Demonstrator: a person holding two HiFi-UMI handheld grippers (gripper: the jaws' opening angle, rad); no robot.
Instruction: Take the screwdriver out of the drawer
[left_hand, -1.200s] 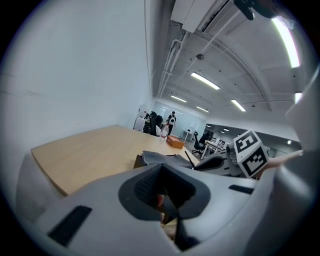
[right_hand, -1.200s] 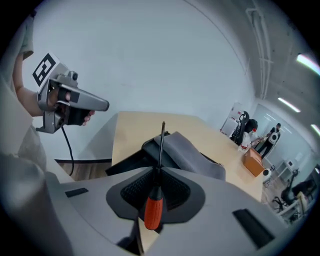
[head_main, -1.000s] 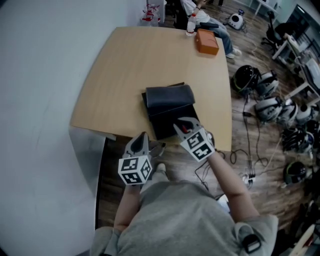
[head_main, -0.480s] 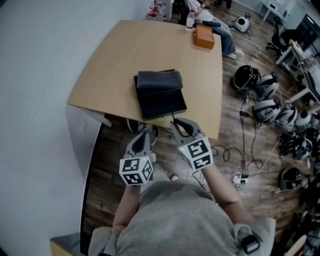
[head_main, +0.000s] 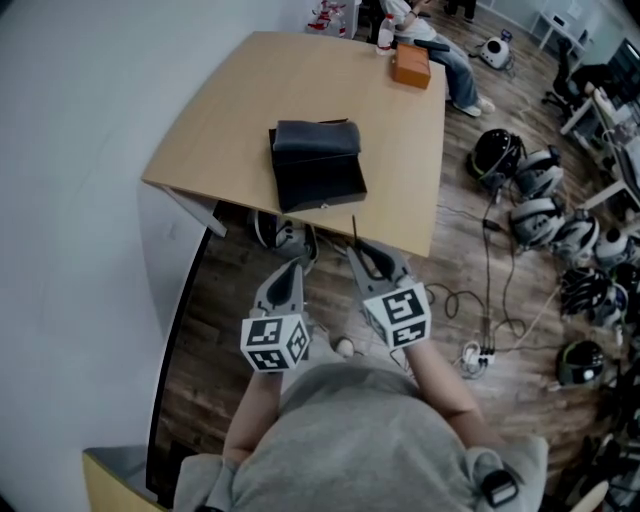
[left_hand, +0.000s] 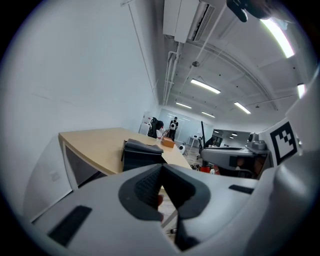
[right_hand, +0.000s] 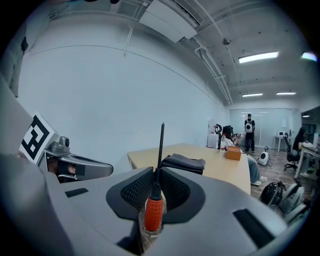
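My right gripper (head_main: 372, 258) is shut on the screwdriver (right_hand: 154, 210). Its orange handle sits between the pads and its dark shaft (head_main: 354, 235) points up and forward past the fingertips. The black drawer box (head_main: 318, 175) stands on the wooden table (head_main: 250, 100), near the front edge and well ahead of both grippers. My left gripper (head_main: 288, 278) hangs beside the right one over the floor, shut with nothing in it. In the right gripper view the drawer box (right_hand: 183, 163) shows behind the shaft. In the left gripper view the drawer box (left_hand: 141, 154) lies beyond the closed left gripper (left_hand: 161, 167).
An orange box (head_main: 411, 66) and a bottle (head_main: 385, 35) sit at the table's far end, where a person (head_main: 440, 45) is seated. Several helmets (head_main: 540, 215) and cables (head_main: 470, 300) lie on the floor to the right. A white wall runs along the left.
Both grippers have drawn back from the drawer box and off the table edge, and now hang over the floor. The right one still holds the screwdriver.
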